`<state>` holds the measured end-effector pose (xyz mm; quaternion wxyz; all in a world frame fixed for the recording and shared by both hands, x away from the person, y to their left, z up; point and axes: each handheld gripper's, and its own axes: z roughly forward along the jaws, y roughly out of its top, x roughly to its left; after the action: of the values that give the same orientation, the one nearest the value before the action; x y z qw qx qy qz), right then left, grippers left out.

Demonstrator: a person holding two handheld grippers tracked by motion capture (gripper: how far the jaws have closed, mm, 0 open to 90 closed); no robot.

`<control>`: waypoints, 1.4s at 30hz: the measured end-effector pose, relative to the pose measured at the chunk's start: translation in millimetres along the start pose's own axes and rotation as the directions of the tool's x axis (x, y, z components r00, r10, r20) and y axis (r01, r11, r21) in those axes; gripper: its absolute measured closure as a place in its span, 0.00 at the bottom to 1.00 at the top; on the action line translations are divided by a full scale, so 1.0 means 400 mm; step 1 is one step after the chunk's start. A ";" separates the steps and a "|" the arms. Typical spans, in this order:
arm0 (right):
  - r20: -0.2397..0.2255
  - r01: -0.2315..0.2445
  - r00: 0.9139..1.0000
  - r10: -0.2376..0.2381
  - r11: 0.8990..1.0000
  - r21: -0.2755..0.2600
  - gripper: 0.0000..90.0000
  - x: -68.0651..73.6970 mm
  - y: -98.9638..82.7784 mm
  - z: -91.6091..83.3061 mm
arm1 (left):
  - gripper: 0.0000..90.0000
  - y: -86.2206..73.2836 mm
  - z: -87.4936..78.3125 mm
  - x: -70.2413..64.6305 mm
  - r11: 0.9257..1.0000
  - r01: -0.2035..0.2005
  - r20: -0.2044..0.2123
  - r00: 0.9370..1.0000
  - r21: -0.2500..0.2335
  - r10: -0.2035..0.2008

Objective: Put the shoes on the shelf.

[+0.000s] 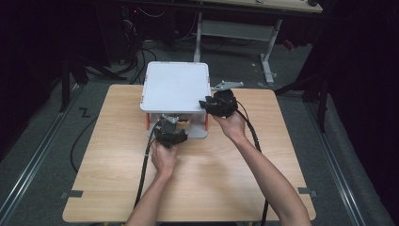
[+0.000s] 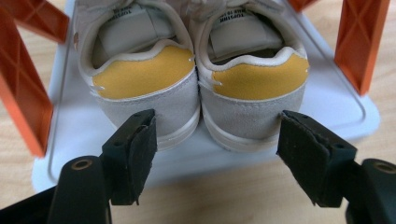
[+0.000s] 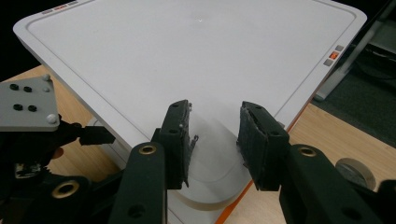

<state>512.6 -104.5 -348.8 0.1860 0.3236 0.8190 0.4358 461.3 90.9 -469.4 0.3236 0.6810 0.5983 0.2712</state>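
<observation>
Inside both shoes point(image 2: 196, 93), tongue labels point(image 2: 236, 23) read "TOPSTAR", upside down.

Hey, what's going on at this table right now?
A person works a small white two-tier rack with orange legs on a wooden table. The left gripper is lined up at the lower shelf, jaws open around the heels of a pair of grey sneakers with yellow heel patches, not yet pressing them. The right gripper rests over a corner of the rack's top, jaws apart and holding nothing.
</observation>
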 end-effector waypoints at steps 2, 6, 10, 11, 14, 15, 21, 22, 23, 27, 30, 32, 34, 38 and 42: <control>-0.001 0.001 1.000 -0.001 1.000 0.001 0.71 0.000 0.000 0.000 | 0.33 0.000 0.005 0.001 1.000 0.002 0.002 1.000 -0.009 -0.002; 0.000 0.001 1.000 -0.001 1.000 -0.003 0.71 0.000 -0.001 0.000 | 0.33 0.006 0.017 -0.005 0.999 0.027 -0.010 1.000 -0.026 -0.028; -0.001 0.002 1.000 -0.002 1.000 -0.004 0.71 0.000 -0.001 0.000 | 0.33 0.007 0.018 -0.006 1.000 0.023 -0.011 1.000 -0.019 -0.023; 0.000 0.002 1.000 -0.002 1.000 -0.006 0.71 0.000 -0.002 0.000 | 0.33 0.006 0.017 -0.004 1.000 0.024 -0.006 1.000 -0.018 -0.024; -0.002 0.002 1.000 -0.002 1.000 -0.012 0.71 -0.001 -0.004 -0.001 | 0.32 0.006 0.007 0.003 1.000 0.021 0.030 0.999 -0.006 -0.021; -0.003 0.001 1.000 -0.001 1.000 -0.013 0.71 -0.002 -0.005 -0.001 | 0.31 0.006 0.005 0.005 1.000 0.018 0.032 0.999 0.002 -0.018; -0.011 0.005 1.000 -0.005 1.000 -0.012 0.70 -0.004 -0.004 0.000 | 0.31 -0.007 -0.016 0.007 0.999 -0.035 0.060 0.998 0.023 0.033; -0.021 -0.002 1.000 0.002 1.000 -0.007 0.69 -0.008 -0.002 -0.001 | 0.31 -0.009 -0.022 0.008 0.999 -0.035 0.067 0.997 0.023 0.034; -0.040 -0.013 0.999 0.012 1.000 -0.007 0.65 -0.012 -0.001 0.001 | 0.32 -0.010 -0.028 0.011 0.999 -0.037 0.072 0.997 0.020 0.035; -0.030 0.016 0.999 -0.016 1.000 -0.002 0.59 -0.001 0.001 0.000 | 0.32 -0.016 -0.056 0.026 1.000 -0.022 0.100 0.995 0.011 0.020; -0.043 -0.008 0.999 0.008 1.000 -0.017 0.58 -0.005 0.002 -0.012 | 0.32 -0.024 -0.073 0.038 1.000 -0.017 0.117 0.993 0.014 0.015; -0.053 -0.034 0.998 0.032 0.999 -0.041 0.57 -0.013 0.004 -0.025 | 0.32 -0.027 -0.086 0.045 1.000 -0.026 0.116 0.993 0.004 0.025; -0.053 -0.037 0.998 0.035 0.998 -0.044 0.57 -0.016 0.003 -0.032 | 0.32 -0.029 -0.105 0.059 1.000 -0.020 0.128 0.992 -0.015 0.022; -0.043 -0.042 0.998 0.040 0.997 -0.057 0.57 -0.023 -0.008 -0.048 | 0.32 -0.026 -0.135 0.083 0.999 -0.009 0.143 0.990 -0.045 0.015; -0.039 -0.038 0.999 0.036 0.997 -0.063 0.57 -0.027 -0.017 -0.064 | 0.32 -0.022 -0.156 0.096 0.998 0.001 0.167 0.986 -0.069 0.010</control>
<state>502.9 -130.1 -340.1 0.1724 0.3243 0.8020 0.4710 413.7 137.0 -436.9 0.3955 0.6910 0.5578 0.2343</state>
